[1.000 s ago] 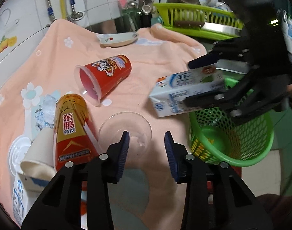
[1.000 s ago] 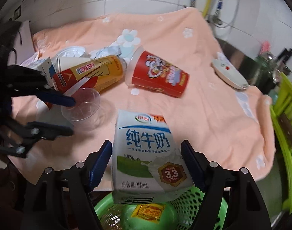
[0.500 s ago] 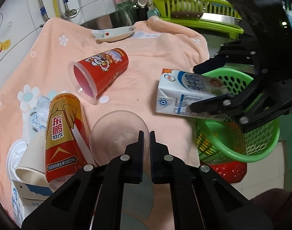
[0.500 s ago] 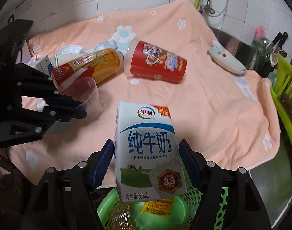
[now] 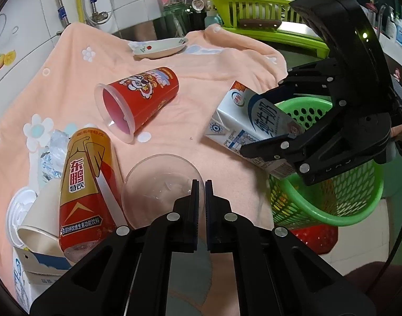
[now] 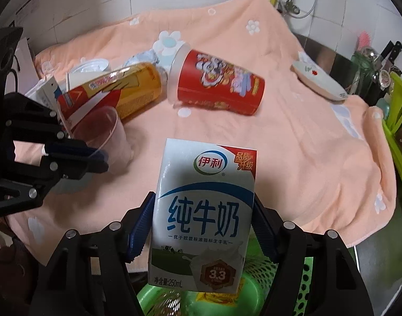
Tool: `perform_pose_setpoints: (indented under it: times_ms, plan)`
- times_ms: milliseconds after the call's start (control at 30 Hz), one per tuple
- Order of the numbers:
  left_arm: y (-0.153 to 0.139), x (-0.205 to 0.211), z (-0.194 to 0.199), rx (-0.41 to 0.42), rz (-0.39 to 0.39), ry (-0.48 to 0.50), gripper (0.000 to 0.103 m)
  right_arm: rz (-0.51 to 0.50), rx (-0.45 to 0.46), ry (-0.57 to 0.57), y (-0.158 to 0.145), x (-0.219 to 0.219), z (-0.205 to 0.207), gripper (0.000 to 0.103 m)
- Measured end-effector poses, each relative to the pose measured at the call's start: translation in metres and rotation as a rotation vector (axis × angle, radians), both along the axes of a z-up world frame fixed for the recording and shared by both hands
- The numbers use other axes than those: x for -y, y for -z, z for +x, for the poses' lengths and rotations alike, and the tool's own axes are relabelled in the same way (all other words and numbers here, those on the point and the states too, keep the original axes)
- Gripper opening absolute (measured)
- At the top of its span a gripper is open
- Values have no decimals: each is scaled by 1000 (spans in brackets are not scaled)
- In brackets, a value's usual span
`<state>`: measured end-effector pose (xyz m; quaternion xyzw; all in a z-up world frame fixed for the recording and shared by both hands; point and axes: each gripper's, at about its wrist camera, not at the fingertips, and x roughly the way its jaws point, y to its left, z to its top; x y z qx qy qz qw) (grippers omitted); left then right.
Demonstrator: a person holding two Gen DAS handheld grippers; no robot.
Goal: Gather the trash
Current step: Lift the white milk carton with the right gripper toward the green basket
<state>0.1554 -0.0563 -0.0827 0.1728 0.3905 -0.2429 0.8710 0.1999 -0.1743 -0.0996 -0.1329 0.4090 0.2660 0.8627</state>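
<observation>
Presently, the rim of a clear plastic cup (image 5: pixel 161 181) is pinched between the closed fingers of the left gripper (image 5: pixel 200 192), the cup being tilted at the near edge of a peach towel (image 5: pixel 201 60) spread over the counter. A white milk carton (image 6: pixel 203 216) is clamped by its two sides in the right gripper (image 6: pixel 202 223) and is held over a green mesh basket (image 5: pixel 359 205), which stands just past the towel's right edge; a yellow wrapper is seen on the basket's floor. Toward the towel's middle, a red printed cup (image 5: pixel 140 100) is laid on its side, its mouth turned to the near left. Beside the clear cup, a gold and red drink can (image 5: pixel 85 184) is laid flat near the left edge, with a white paper cup (image 5: pixel 40 218) and a crushed carton (image 5: pixel 29 273) touching it. At the far edge a small white dish (image 5: pixel 161 47) is set.
</observation>
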Motion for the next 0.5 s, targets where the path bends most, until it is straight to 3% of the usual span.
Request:
perform_pose_setpoints:
  times_ms: [500]
  plan:
    - [-3,-8,11,-33,-74,-49,6,6,38,18,-7,-12,24,66]
